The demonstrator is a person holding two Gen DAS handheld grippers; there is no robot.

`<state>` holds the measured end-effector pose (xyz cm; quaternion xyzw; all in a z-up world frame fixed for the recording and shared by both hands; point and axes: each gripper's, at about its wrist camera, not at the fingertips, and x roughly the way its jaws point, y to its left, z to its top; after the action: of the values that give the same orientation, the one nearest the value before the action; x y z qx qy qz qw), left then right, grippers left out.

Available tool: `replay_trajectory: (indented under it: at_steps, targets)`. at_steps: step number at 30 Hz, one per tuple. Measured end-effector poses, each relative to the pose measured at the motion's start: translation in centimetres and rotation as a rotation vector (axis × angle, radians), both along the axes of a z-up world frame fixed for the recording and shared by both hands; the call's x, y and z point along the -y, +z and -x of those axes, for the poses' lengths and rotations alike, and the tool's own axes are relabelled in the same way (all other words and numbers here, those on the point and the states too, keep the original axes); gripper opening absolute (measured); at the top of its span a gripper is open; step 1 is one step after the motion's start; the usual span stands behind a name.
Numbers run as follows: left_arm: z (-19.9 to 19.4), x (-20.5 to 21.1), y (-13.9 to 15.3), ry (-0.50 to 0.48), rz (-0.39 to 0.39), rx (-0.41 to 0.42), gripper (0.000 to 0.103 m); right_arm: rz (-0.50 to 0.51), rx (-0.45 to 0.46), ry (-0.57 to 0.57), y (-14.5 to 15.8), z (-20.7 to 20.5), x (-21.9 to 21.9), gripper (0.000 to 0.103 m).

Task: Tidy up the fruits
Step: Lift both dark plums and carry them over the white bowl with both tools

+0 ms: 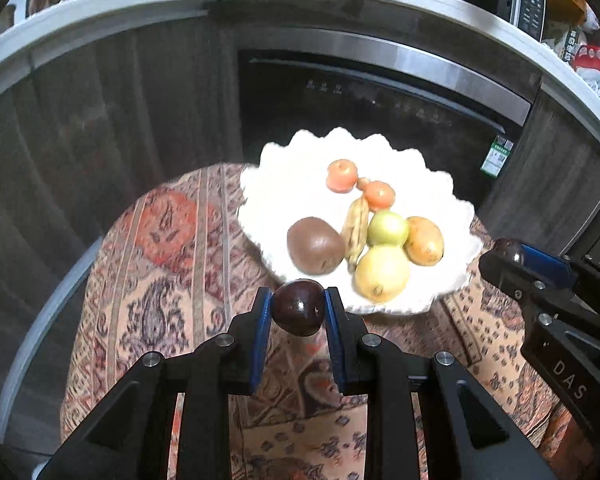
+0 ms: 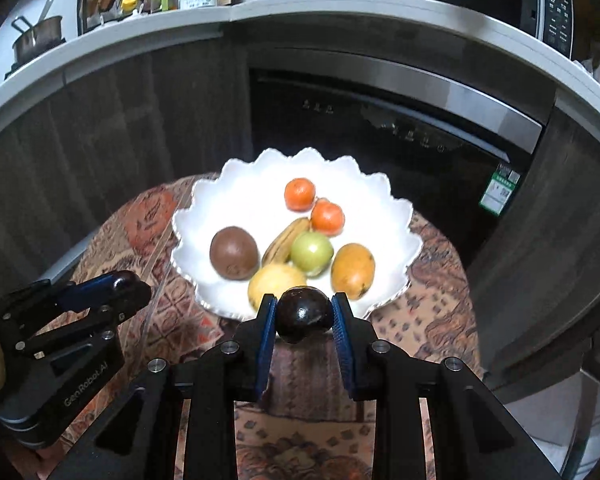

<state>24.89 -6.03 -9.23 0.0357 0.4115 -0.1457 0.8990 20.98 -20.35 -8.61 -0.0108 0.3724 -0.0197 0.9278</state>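
I have a dark plum clamped in my left gripper, another plum in my right gripper, both above the near edge of the white plate (seven fruits inside) on the patterned cloth.

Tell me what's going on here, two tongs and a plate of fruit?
A person is sorting fruit with a pair of hand-held tongs. The left tongs are shut on a dark round fruit, and the right tongs are shut on another dark round fruit. Both hang just short of the white scalloped plate, which already holds a kiwi, banana, two oranges and other fruit.
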Motion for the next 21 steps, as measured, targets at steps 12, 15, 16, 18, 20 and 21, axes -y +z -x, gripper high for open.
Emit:
replay_trajectory:
  at_steps: [12,15,16,18,20,21]
  targets:
    - [-4.3,2.0,2.9,-0.017,-0.029,0.057,0.026,-0.025,0.025,-0.001,1.6,-3.5,1.7,0.029]
    - [-5.5,2.5,3.1,-0.025,-0.034,0.07,0.026,-0.03,0.022,-0.008,1.4,-4.7,2.3,0.029]
    - [-6.0,2.7,3.1,-0.028,-0.035,0.074,0.026,-0.03,0.02,-0.011,1.3,-5.0,2.5,0.029]
    - [-7.0,3.1,3.0,-0.032,-0.039,0.078,0.026,-0.031,0.016,-0.018,1.1,-6.0,2.9,0.029]
    - [-8.0,3.5,2.8,-0.036,-0.038,0.075,0.026,-0.031,0.008,-0.025,0.8,-6.9,3.4,0.029]
    - [-8.5,3.8,2.6,-0.04,-0.04,0.073,0.026,-0.031,0.005,-0.027,0.7,-7.3,3.6,0.029]
